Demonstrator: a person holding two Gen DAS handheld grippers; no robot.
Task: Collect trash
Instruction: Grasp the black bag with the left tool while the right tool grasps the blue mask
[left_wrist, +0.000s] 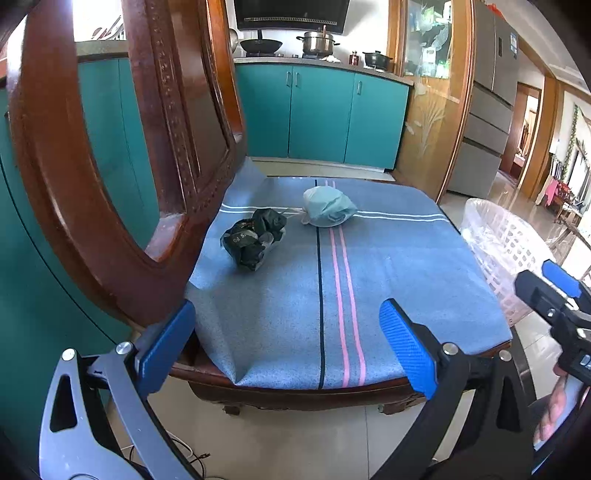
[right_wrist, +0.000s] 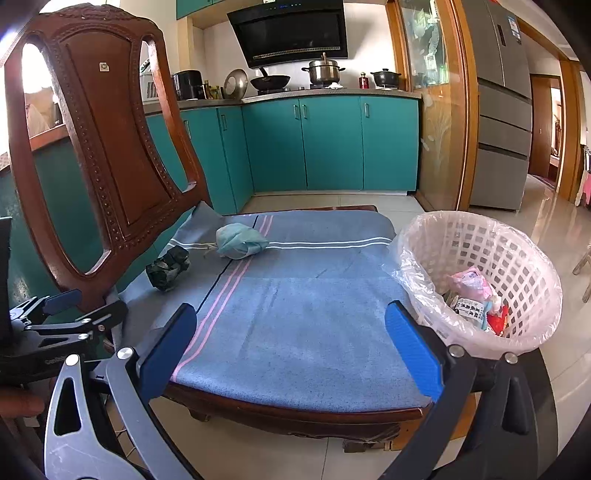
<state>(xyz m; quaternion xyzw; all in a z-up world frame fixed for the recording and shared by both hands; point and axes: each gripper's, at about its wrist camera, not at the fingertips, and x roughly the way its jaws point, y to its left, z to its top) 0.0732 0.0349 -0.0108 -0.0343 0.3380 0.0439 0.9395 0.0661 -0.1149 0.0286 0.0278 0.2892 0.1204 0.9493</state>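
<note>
Two pieces of trash lie on the blue seat cushion (left_wrist: 388, 266) (right_wrist: 314, 314) of a wooden chair: a crumpled black wrapper (left_wrist: 254, 238) (right_wrist: 168, 268) near the backrest, and a balled pale-green mask (left_wrist: 328, 206) (right_wrist: 240, 240) just beyond it. My left gripper (left_wrist: 288, 343) hovers open at the cushion's front edge, nothing between its blue pads. My right gripper (right_wrist: 291, 343) is also open and empty over the front of the cushion. A white lattice bin (right_wrist: 491, 273) (left_wrist: 498, 243) lined with clear plastic stands to the right of the chair, with several wrappers inside.
The carved chair backrest (left_wrist: 122, 155) (right_wrist: 110, 147) rises at the left, close to the black wrapper. Teal kitchen cabinets (right_wrist: 332, 144) and a counter with pots are behind. Tiled floor (right_wrist: 554, 236) stretches to the right past the bin. A hand (right_wrist: 18, 404) shows at the left edge.
</note>
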